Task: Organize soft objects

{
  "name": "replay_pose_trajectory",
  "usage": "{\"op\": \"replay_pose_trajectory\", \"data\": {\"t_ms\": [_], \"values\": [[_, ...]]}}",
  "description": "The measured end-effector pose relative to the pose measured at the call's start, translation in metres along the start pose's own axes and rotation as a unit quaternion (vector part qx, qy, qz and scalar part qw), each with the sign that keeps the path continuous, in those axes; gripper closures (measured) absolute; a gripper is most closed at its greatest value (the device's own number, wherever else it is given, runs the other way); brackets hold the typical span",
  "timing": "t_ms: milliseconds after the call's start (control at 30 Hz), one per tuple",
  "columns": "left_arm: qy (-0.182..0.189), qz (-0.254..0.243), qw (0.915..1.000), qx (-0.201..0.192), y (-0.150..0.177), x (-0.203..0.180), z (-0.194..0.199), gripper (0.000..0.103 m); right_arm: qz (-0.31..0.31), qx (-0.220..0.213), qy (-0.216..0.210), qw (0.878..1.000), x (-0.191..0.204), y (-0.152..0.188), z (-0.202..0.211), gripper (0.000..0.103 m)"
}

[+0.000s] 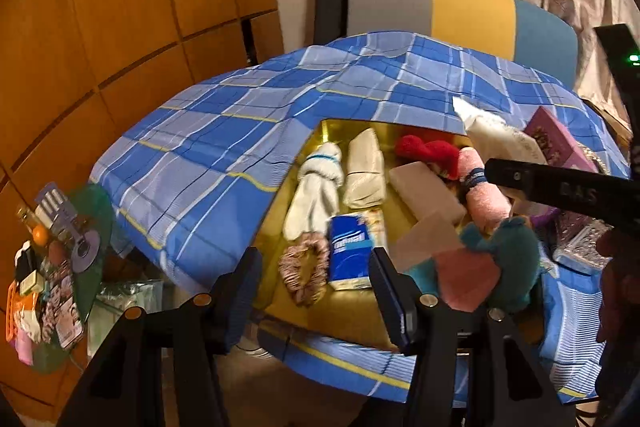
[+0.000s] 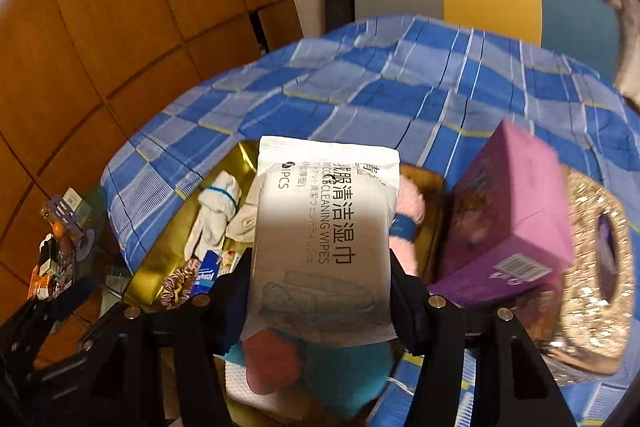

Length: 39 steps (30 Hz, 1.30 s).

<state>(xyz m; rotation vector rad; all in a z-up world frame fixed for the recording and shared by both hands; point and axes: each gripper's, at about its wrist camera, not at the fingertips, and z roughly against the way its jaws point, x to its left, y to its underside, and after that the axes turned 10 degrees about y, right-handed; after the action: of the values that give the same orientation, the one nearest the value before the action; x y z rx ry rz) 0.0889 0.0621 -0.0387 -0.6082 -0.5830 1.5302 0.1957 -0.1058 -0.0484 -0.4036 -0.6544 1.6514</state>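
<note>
The right gripper is clamped on a white pack of cleaning wipes, a finger pressing each side of its near half, and holds it up over the gold tray. In the left wrist view the same pack shows only as a pale, blurred corner at the far right of the tray. The left gripper hangs over the near edge of the tray with its fingers apart and nothing between them. In the tray lie rolled white socks, a cream folded cloth, a red soft item, a rolled pink towel, a blue tissue packet and a patterned scrunchie. A teal and pink plush toy sits at the near right. A purple box stands right of the tray, on the blue checked cloth.
</note>
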Motion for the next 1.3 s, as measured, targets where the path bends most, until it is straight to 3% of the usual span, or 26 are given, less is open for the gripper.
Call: {"op": "replay_pose_trajectory", "data": {"t_ms": [133,333,533,767,1033,1300], "values": [[-0.006,0.001,1.0,0.005,0.006,0.006,-0.002,0.047,0.004,0.025,0.006,1.0,0.013,-0.001,-0.025,0.043],[0.018,0.009,0.9994,0.028,0.01,0.008,-0.007,0.047,0.025,0.03,0.019,0.999,0.036,-0.009,-0.051,0.042],[0.039,0.013,0.9982,0.044,0.011,0.009,-0.007,0.047,0.012,0.051,0.015,0.999,0.037,-0.014,-0.079,0.034],[0.017,0.007,0.9986,0.05,0.012,0.008,-0.009,0.047,-0.036,-0.015,0.001,0.999,0.014,-0.015,-0.024,0.024],[0.004,-0.022,0.9985,0.049,0.009,-0.005,-0.003,0.047,-0.036,-0.052,0.042,0.997,0.004,0.014,0.04,0.001],[0.004,-0.026,0.9985,0.048,0.012,-0.019,0.014,0.047,-0.057,-0.068,0.107,0.99,-0.004,0.054,0.086,0.0]]}}
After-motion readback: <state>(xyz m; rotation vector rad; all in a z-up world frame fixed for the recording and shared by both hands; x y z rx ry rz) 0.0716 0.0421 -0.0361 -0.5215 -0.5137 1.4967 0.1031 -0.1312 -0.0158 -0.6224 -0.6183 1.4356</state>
